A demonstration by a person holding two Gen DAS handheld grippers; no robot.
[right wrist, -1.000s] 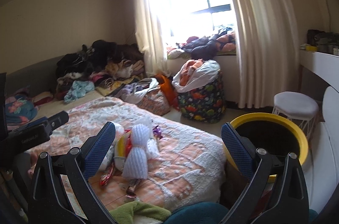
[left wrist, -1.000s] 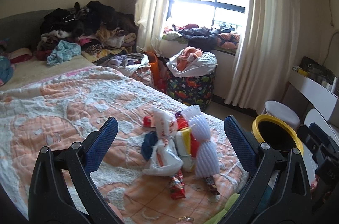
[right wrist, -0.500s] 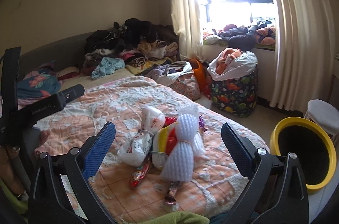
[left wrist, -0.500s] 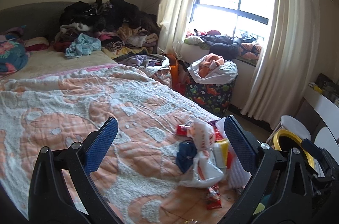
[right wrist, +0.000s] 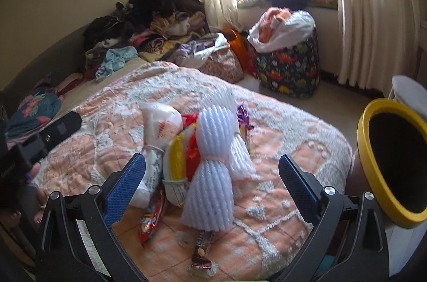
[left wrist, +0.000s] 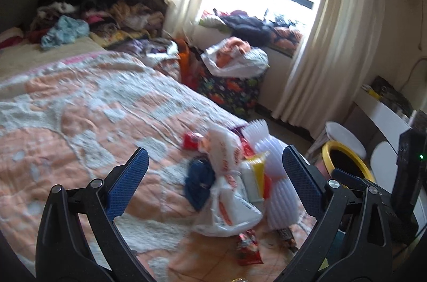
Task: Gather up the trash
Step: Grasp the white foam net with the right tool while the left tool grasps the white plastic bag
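Note:
A heap of trash lies near the foot of the bed: a white foam net bundle (right wrist: 213, 170), a knotted white plastic bag (right wrist: 157, 127), a yellow and red packet (right wrist: 181, 162), and snack wrappers (right wrist: 149, 223) (right wrist: 202, 247). The left wrist view shows the same heap, with the plastic bag (left wrist: 226, 202), foam net (left wrist: 277, 188), a blue scrap (left wrist: 198, 180) and a red wrapper (left wrist: 248, 247). My left gripper (left wrist: 213, 182) hangs open above the heap. My right gripper (right wrist: 210, 184) is open too, with the foam net between its fingers and nothing gripped. A yellow-rimmed bin (right wrist: 387, 164) stands beside the bed on the right.
The orange and white bedspread (left wrist: 80, 122) covers the bed. Clothes are piled (right wrist: 149, 23) at its far end and on the window sill. A dinosaur-print hamper (right wrist: 288, 68) and a white stool (left wrist: 344, 135) stand on the floor near the curtains. A white desk (left wrist: 384, 111) runs along the right.
Both grippers have swung and dropped closer to the trash heap, which now looms larger. In the right wrist view the bin has slid to the right edge. Both stay open.

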